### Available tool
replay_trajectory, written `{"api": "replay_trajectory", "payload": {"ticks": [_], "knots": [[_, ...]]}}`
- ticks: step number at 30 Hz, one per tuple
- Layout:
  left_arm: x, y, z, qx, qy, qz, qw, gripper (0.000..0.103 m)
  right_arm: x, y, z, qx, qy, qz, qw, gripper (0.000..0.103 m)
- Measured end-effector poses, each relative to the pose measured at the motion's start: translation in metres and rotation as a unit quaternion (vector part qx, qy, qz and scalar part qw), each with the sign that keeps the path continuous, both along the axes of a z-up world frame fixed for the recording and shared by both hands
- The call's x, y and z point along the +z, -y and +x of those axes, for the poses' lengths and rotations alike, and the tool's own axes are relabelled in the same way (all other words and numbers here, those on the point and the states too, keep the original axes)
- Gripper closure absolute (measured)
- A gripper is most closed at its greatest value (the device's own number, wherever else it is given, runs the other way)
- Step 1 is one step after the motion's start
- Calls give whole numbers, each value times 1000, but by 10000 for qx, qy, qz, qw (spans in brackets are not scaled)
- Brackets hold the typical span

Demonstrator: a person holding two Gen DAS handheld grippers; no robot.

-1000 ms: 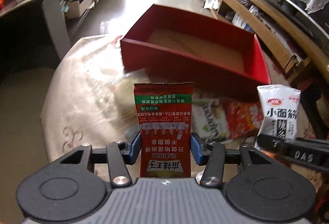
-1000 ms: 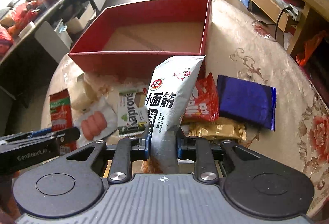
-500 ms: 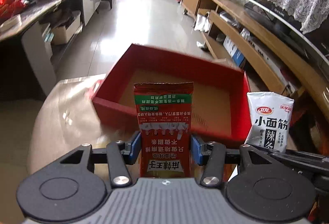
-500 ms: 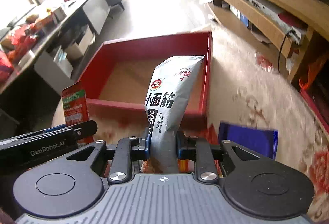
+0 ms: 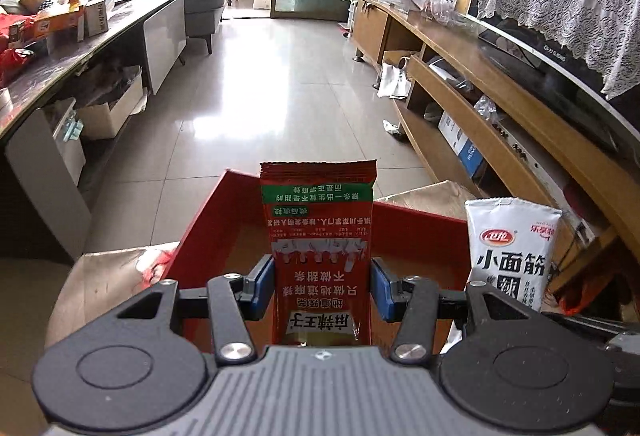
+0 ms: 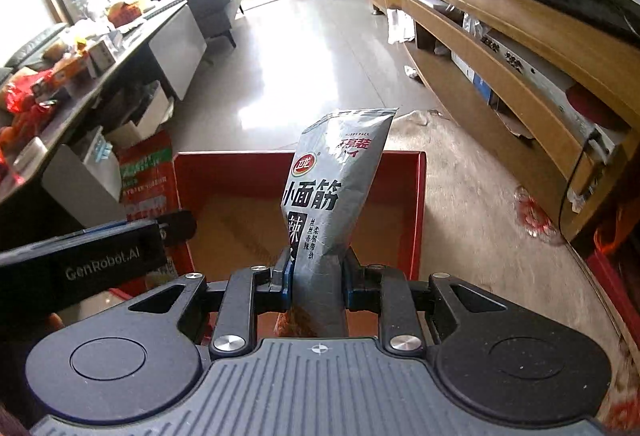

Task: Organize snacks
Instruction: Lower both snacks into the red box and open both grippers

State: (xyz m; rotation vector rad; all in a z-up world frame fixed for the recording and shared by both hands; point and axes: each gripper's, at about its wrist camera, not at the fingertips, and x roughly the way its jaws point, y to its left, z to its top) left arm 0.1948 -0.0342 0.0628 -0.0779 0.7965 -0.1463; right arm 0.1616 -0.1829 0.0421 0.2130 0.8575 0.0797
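My left gripper (image 5: 321, 288) is shut on a red snack packet (image 5: 318, 236) with a green band, held upright above the near part of the red box (image 5: 196, 236). My right gripper (image 6: 318, 276) is shut on a grey-white snack pouch (image 6: 332, 191), upright over the same red box (image 6: 418, 203), whose brown floor shows bare. The pouch (image 5: 510, 252) also appears at the right of the left wrist view. The red packet (image 6: 146, 175) and the left gripper's black body (image 6: 80, 264) sit at the left of the right wrist view.
The box rests on a round table with a beige patterned cloth (image 6: 472, 203). A wooden TV cabinet (image 5: 480, 83) runs along the right, a long dark counter (image 5: 80, 47) with clutter along the left. Tiled floor (image 5: 272, 83) lies beyond the table.
Both grippers moved forward and a little up with their packets, from above the snack pile to over the red box. The loose snacks on the cloth have dropped out of view.
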Motion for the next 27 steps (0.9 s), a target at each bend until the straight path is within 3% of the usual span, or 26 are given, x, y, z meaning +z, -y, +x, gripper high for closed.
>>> {"api": "replay_trajectory", "payload": {"ticks": [20,27], "knots": [[-54,12,19,-81,-676,425,9968,54,-37,-18,25,391,-677,-384,9962,72],[-55,12,18,-72,-662,493,9966,53,-39,-15,25,351,-723,-390,9960,63]]}}
